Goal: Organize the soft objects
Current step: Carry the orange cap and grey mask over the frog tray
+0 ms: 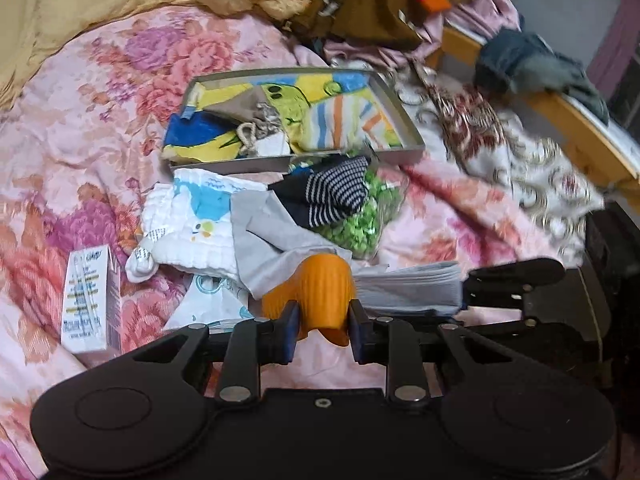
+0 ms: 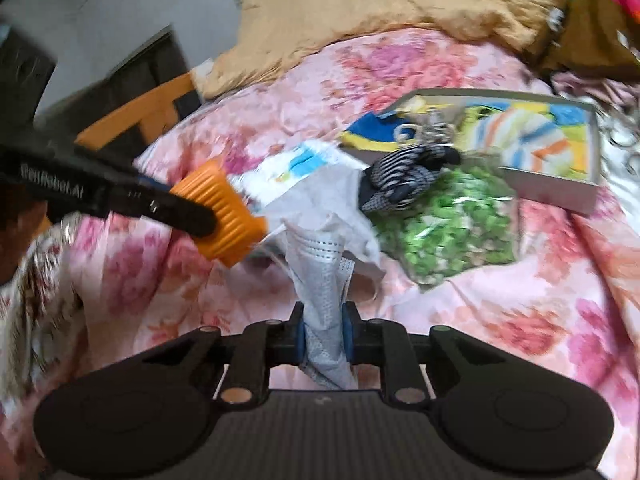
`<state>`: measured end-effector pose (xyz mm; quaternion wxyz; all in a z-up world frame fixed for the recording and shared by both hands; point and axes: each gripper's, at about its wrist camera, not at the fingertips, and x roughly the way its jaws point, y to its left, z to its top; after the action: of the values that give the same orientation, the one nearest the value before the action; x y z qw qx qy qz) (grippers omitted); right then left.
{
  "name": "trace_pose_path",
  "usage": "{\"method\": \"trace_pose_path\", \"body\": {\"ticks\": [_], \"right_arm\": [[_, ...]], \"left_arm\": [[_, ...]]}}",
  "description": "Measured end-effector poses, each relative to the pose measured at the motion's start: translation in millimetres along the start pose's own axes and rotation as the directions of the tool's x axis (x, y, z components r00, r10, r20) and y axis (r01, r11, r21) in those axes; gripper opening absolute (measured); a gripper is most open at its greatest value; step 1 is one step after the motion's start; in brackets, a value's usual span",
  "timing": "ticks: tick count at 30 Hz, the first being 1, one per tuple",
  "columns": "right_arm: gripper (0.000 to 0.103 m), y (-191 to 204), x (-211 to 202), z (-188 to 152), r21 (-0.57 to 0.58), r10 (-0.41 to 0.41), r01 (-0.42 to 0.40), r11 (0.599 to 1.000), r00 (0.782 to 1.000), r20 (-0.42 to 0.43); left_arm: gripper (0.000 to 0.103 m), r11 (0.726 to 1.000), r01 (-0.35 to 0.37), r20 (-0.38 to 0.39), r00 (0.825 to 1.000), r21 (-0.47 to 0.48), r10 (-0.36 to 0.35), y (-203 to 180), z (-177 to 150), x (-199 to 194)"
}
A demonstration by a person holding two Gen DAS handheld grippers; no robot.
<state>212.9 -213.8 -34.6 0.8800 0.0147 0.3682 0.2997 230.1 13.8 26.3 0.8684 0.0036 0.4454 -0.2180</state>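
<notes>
The right hand-held gripper [image 2: 323,340] pinches a pale face mask [image 2: 324,280] above the floral bedspread [image 2: 540,280]; the left hand-held gripper [image 1: 324,330] clamps a ribbed orange piece [image 1: 316,292], near a cloth-filled tray [image 1: 404,120].

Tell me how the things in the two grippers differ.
The orange ribbed piece in the left gripper is bright and holds its shape. The face mask in the right gripper is pale, thin and limp, hanging crumpled. Both are clamped between blue pads above the floral bedspread.
</notes>
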Motion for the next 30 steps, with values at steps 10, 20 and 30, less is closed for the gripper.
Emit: {"method": "trace_pose_path", "body": {"ticks": [10,20,30], "right_arm": [[0.020,-13.2,-45.1,15.2,0.025,0.008,-0.012,1.000,0.987,0.163],[0.021,-15.6,-56.1,14.6,0.020,-0.036,0.031,0.999,0.926,0.375],[0.021,-36.9,-18.8,74.3,0.019,-0.078,0.078,0.997,0.867,0.492]], "left_arm": [[0.027,0.995,0.028,0.141,0.990,-0.093,-0.015,-3.5,11.9,-26.0],[0.027,0.996,0.011,0.238,0.971,-0.086,0.010,-6.9,29.7,-41.6],[0.027,0.999,-0.033,0.256,0.966,-0.020,0.037,7.6,68.0,-33.4]]}}
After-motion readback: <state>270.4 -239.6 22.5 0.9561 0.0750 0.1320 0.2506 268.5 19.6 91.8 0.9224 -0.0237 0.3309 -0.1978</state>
